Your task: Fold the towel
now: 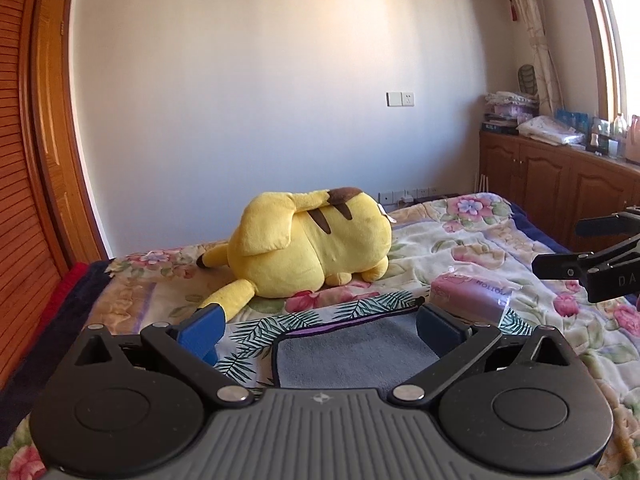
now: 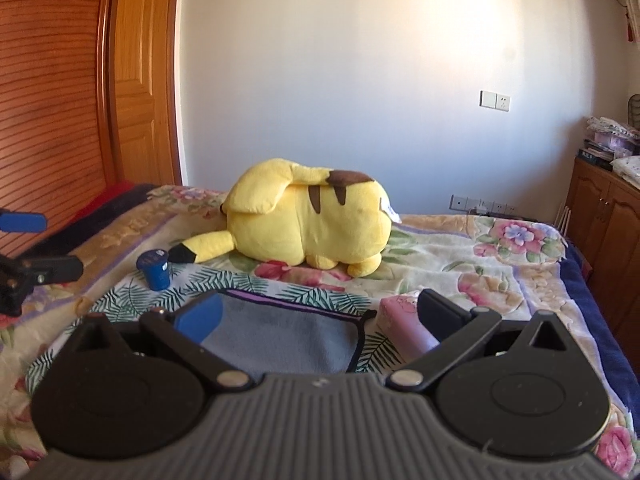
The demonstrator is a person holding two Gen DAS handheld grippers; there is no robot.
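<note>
A grey towel (image 1: pixel 352 350) with a dark and purple border lies flat on a leaf-print cloth on the bed, just in front of both grippers; it also shows in the right wrist view (image 2: pixel 280 344). My left gripper (image 1: pixel 320 324) is open and empty, its blue fingers (image 1: pixel 202 330) spread above the towel's near edge. My right gripper (image 2: pixel 316 316) is open and empty above the towel's right part. Each gripper shows at the edge of the other's view: the right gripper's arm (image 1: pixel 592 268) and the left one (image 2: pixel 28 268).
A yellow plush toy (image 1: pixel 308 244) lies on the floral bedspread (image 1: pixel 480 248) behind the towel. A pink packet (image 1: pixel 472 292) lies right of the towel. A small blue canister (image 2: pixel 154 270) stands at its left. Wooden cabinets (image 1: pixel 560 188) line the right; a wooden door (image 2: pixel 136 80) is left.
</note>
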